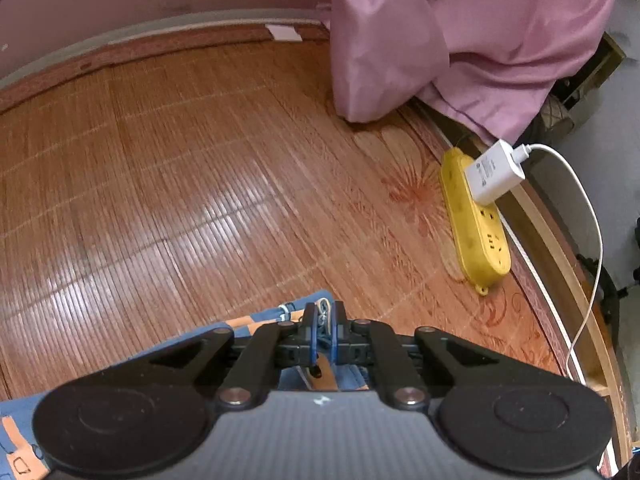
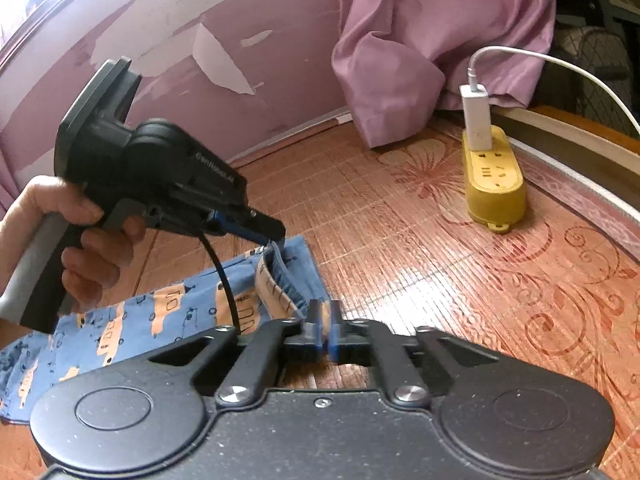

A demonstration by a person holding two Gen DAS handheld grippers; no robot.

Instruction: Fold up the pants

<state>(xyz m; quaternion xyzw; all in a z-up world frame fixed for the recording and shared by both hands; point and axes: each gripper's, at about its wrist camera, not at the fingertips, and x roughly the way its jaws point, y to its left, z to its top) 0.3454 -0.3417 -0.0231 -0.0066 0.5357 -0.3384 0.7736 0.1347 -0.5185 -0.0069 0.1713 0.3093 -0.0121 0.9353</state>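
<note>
The pants [image 2: 120, 320] lie on the bamboo mat [image 2: 400, 240], at the near left in the right wrist view — blue cloth with orange print, light and limp, so they will sag and crease wherever you lift them. Judging by the gathered band, the end you hold is the waist. The cloth looks thin, not slippery; a pinch on the thicker band should hold better than one on the loose leg.

Your left gripper [image 1: 323, 330] is closed on that edge, with fabric and a bit of cord showing between its fingers. Your right gripper [image 2: 325, 326] is nearly closed as well, pinching the waist corner closer to you. Your left hand [image 2: 72, 240] grips the handle.

Keep both pinches level, or the soft cloth will twist. Far right, near the mat's edge, sits a yellow power strip [image 2: 494, 184] with a white charger [image 2: 476, 120] — keep the pants away from it. A pink curtain [image 2: 420, 40] hangs behind.
</note>
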